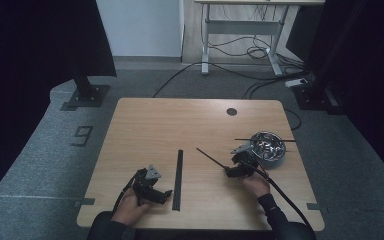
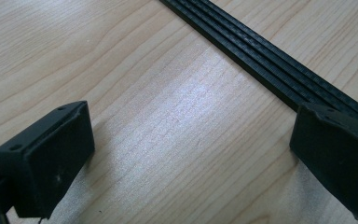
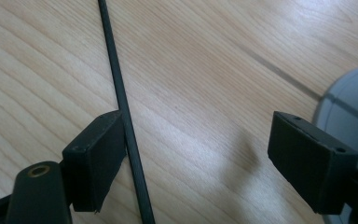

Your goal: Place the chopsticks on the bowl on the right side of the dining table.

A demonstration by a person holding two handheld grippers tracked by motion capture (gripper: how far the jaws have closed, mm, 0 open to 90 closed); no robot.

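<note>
Near edge of the worktop (image 1: 130,115): left tongs (image 1: 166,195) held low, jaws wide apart, nothing between them, just left of a flat black ridged strip (image 1: 179,177) lying lengthwise on the wood; right jaw tip close beside that strip (image 2: 279,65). Farther right, right tongs (image 1: 228,171) also spread wide, empty, straddling bare wood, a thin black rod (image 3: 121,102) lying just beside the left jaw. Beyond, a metal bowl (image 1: 268,147) near the right edge, a second rod (image 1: 265,140) laid across its rim.
</note>
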